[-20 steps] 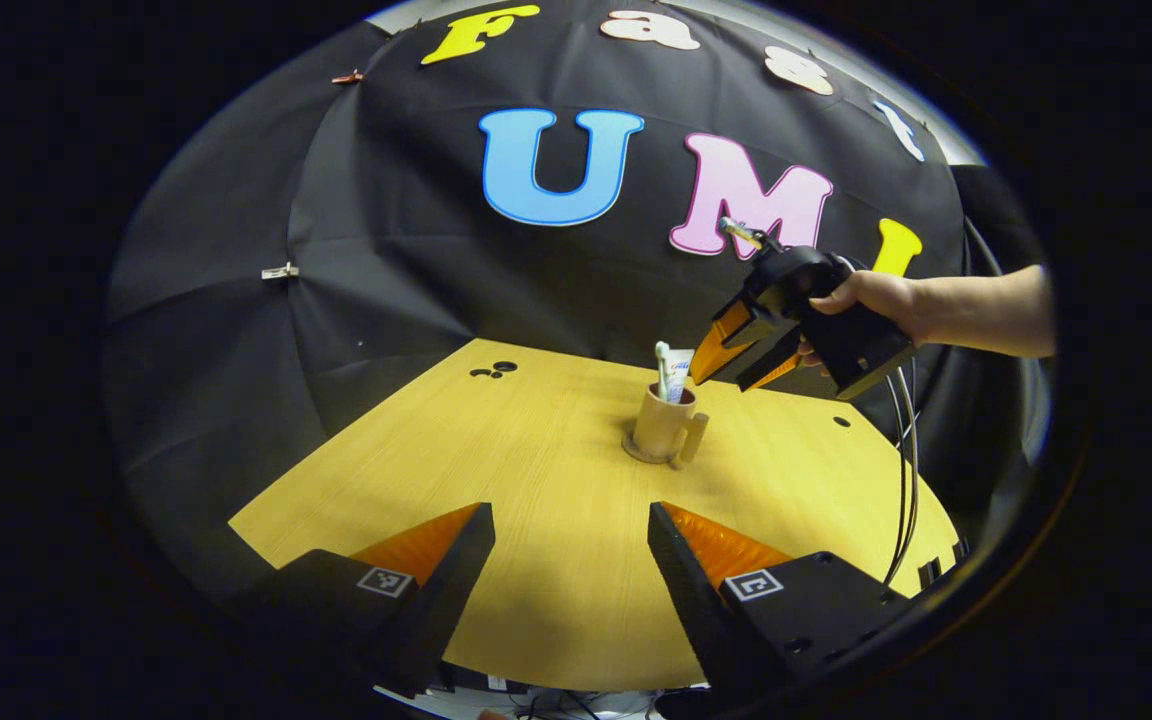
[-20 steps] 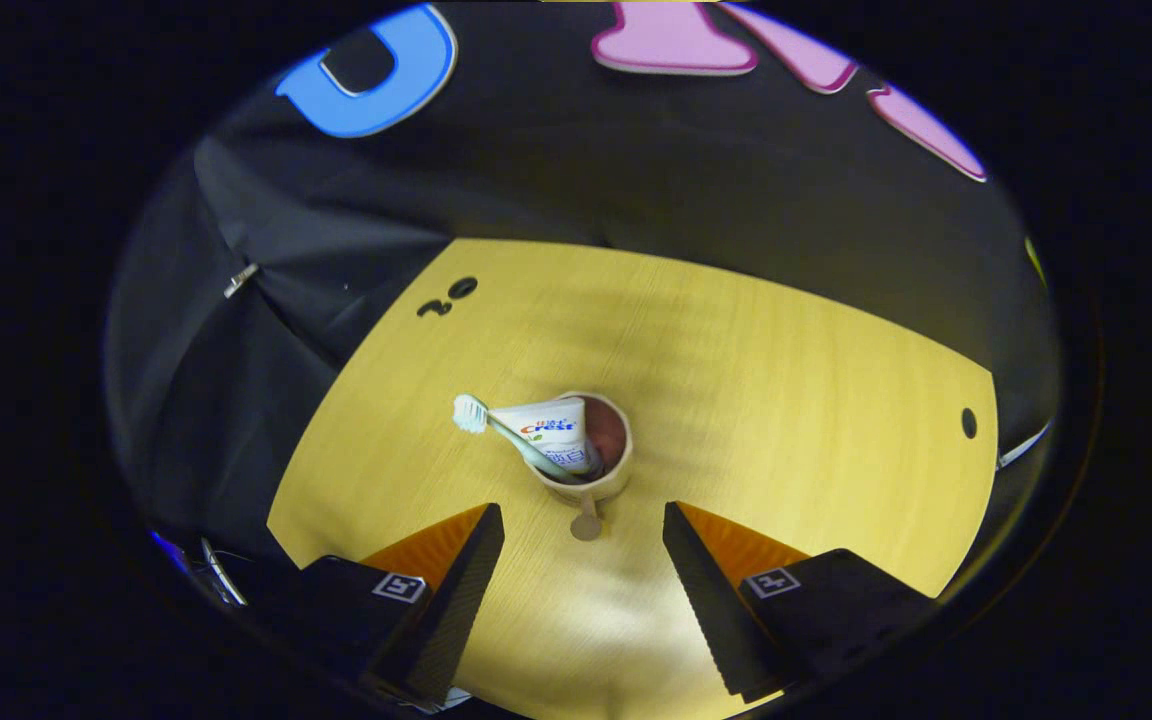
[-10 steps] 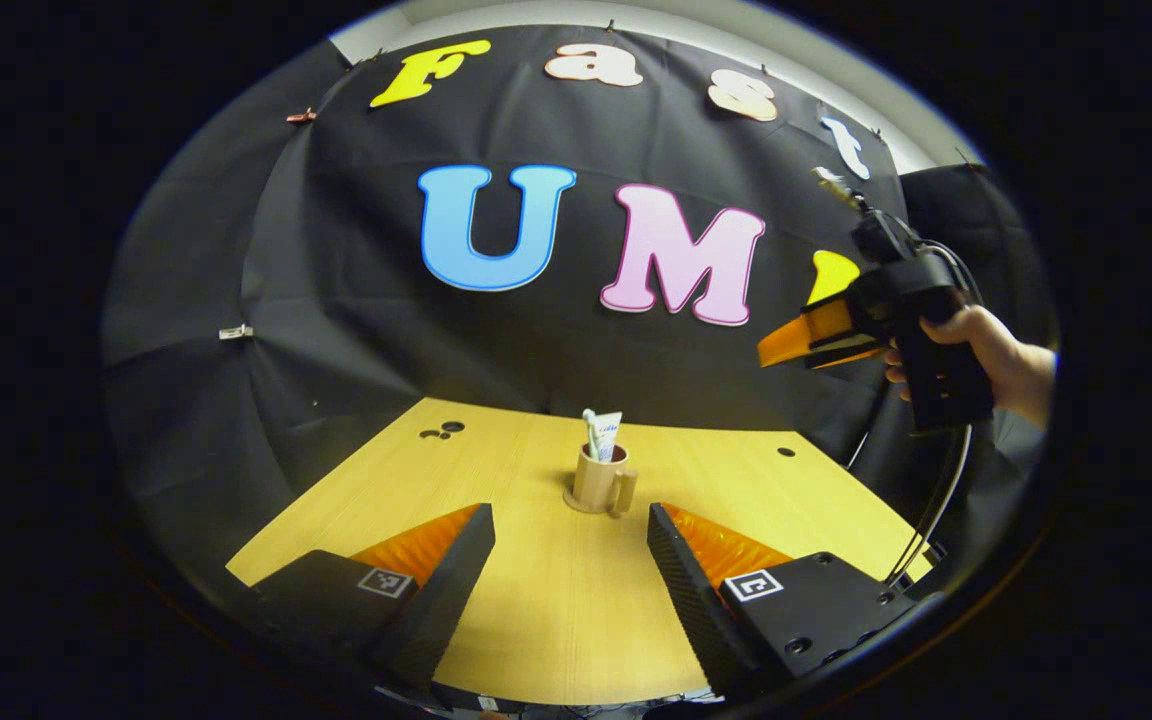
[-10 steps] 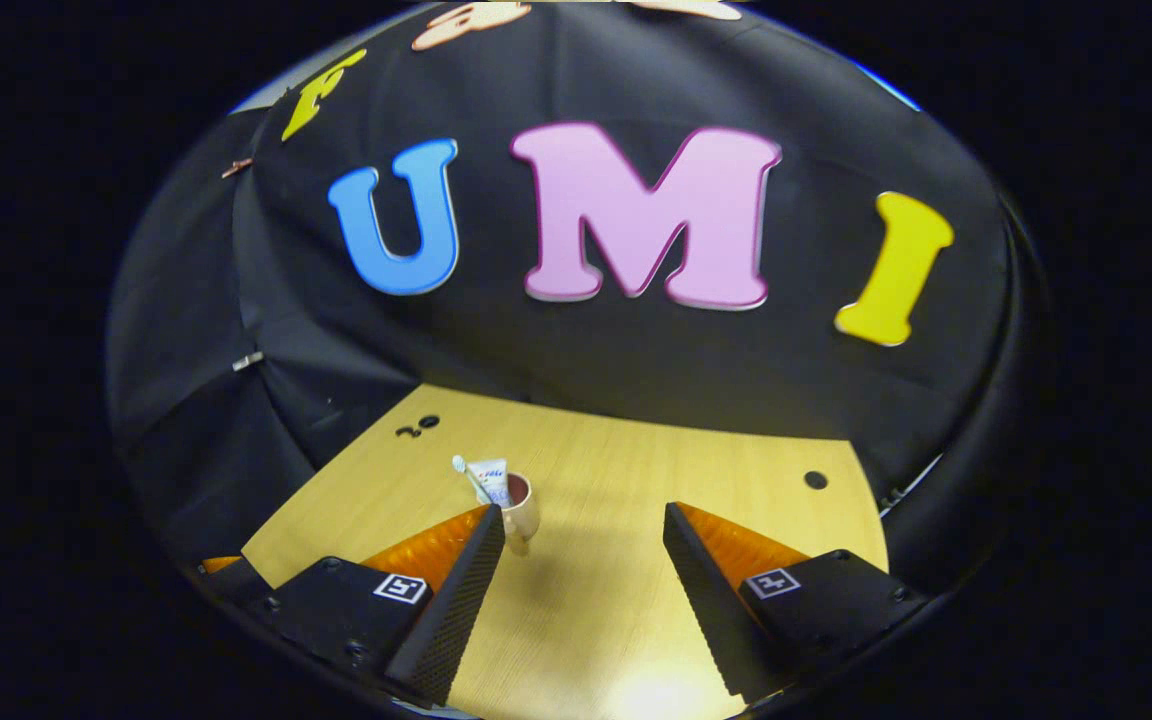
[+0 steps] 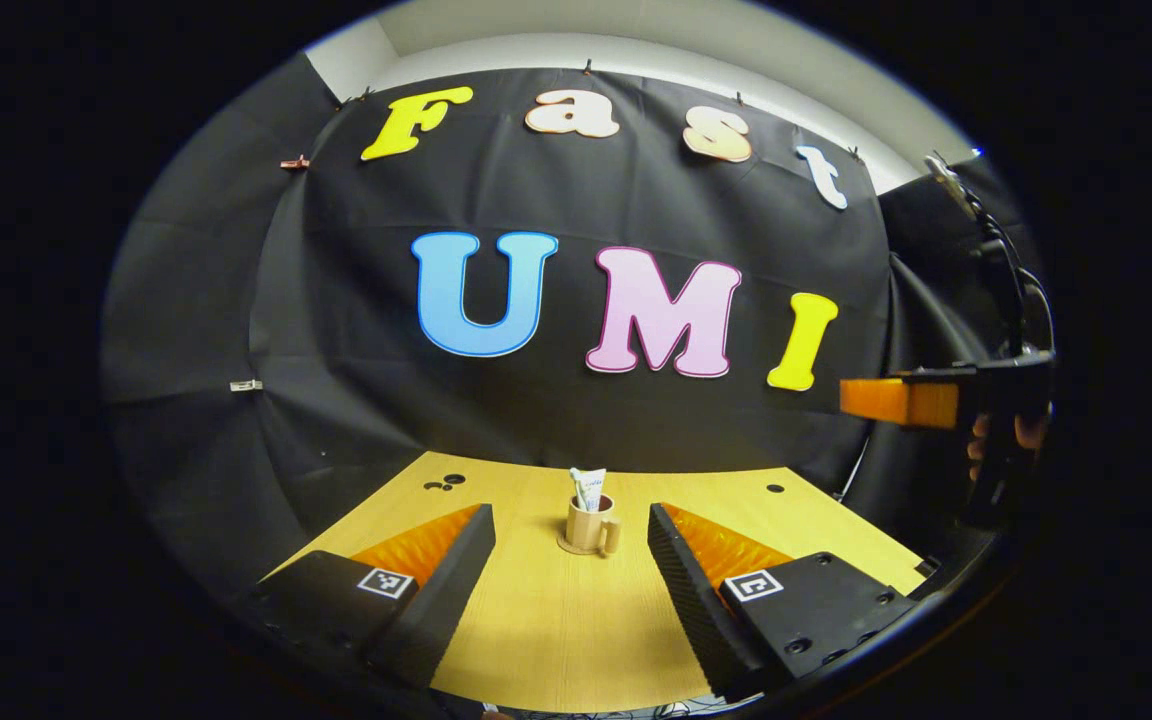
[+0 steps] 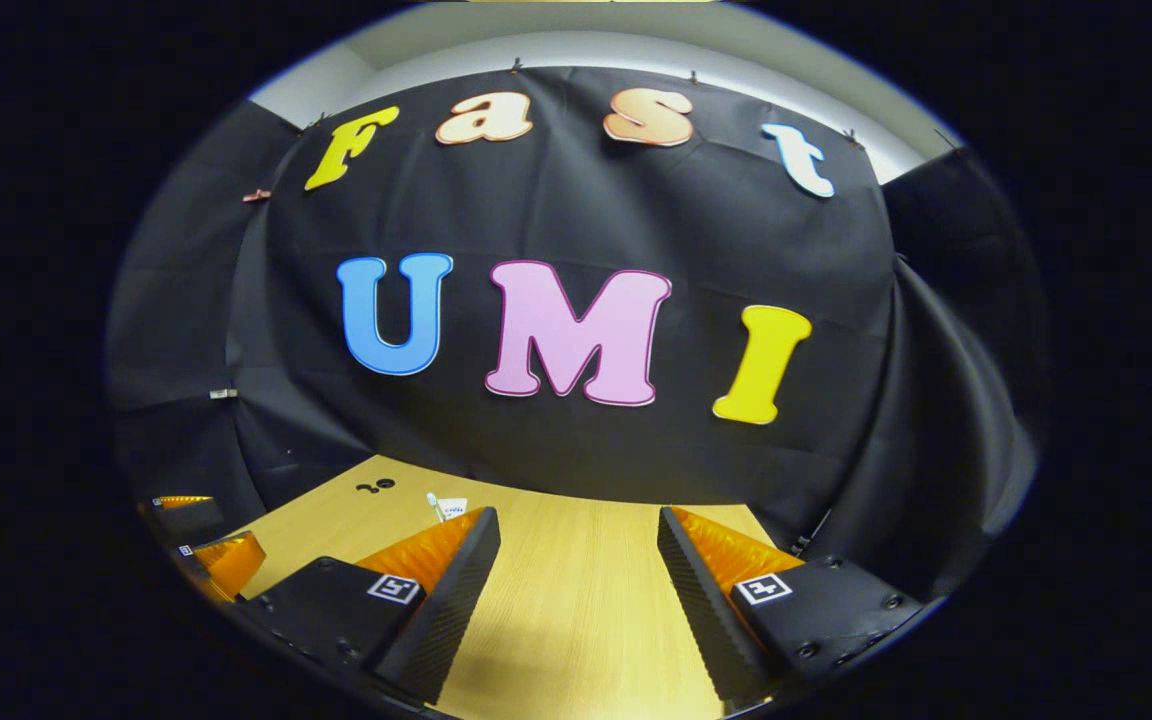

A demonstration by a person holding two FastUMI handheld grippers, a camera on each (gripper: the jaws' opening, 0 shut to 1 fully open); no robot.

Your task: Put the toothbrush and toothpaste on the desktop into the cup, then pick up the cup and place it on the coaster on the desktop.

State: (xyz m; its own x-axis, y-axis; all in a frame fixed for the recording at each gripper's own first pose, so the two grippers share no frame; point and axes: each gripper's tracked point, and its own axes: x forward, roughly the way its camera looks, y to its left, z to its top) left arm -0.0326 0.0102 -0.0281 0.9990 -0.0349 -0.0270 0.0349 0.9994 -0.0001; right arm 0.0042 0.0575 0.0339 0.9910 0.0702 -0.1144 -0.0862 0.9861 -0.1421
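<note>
Both grippers have drawn back from the cup since a second ago: the right gripper, which hung just above the mug, is now held high and far out at about 3 o'clock in the left gripper view, and the cup looks smaller and farther off.

In the left gripper view, the left gripper [image 5: 566, 570] sits low at 6 o'clock with its two fingers spread wide apart and nothing between them. Beyond them, on the wooden desktop [image 5: 546, 640], the tan cup [image 5: 588, 524] stands upright with its handle turned toward the viewer's right. It rests on a round coaster [image 5: 576, 548] of the same tan shade. The toothpaste [image 5: 591, 486] tube stands inside the cup, poking above the rim; the toothbrush is too small here to tell apart.

At 3 o'clock the right gripper [image 5: 901, 402] is seen side-on, level, gripped by a hand [image 5: 1006, 440] at the edge, well apart from the cup.

In the right gripper view, the right gripper [image 6: 576, 580] also has its fingers spread wide, holding nothing. The toothbrush [image 6: 433, 503] head and the toothpaste [image 6: 452, 508] top peek over its left finger at about 7 o'clock; the cup itself is hidden behind that finger. The left gripper [image 6: 211, 545] shows at 8 o'clock.
</note>
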